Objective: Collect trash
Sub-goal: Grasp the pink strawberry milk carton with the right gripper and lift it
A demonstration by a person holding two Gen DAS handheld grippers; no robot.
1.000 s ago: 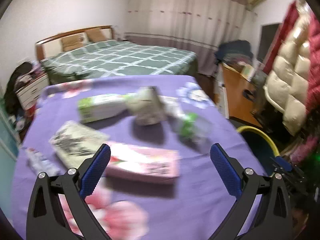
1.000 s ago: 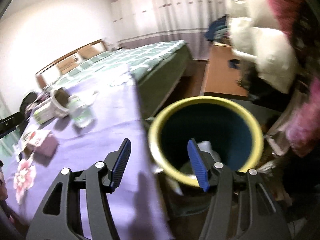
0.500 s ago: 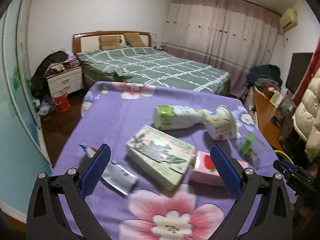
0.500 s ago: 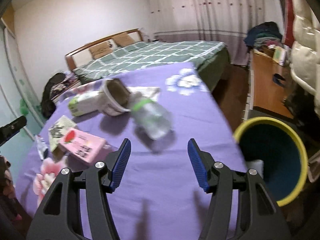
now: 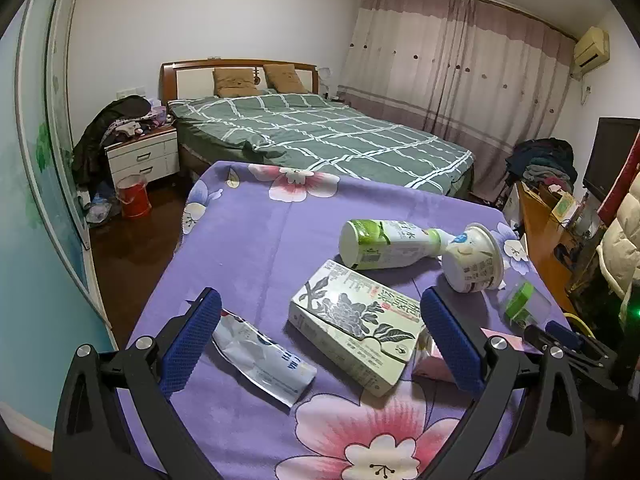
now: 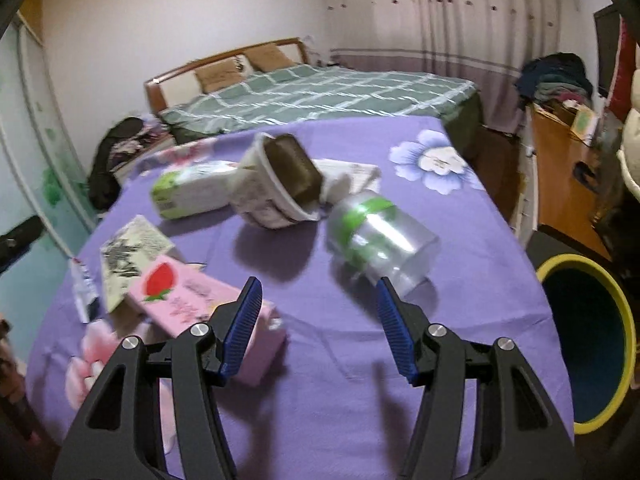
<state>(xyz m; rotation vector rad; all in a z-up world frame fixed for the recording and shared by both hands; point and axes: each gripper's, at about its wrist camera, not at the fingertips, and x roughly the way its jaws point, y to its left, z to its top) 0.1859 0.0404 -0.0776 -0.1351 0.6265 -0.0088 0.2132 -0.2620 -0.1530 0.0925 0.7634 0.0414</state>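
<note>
Six bits of trash on the purple surface: clear bottle lying sideways, base toward the empty, open right gripper; left gripper open too.

Bedroom behind a purple flowered cloth

A bed with a green checked cover fills the upper middle of the frame, two brown pillows at its wooden headboard. At left stands a white nightstand heaped with clothes, a red bucket below it. Striped curtains hang upper right; the purple cloth spreads across the foreground.
</note>
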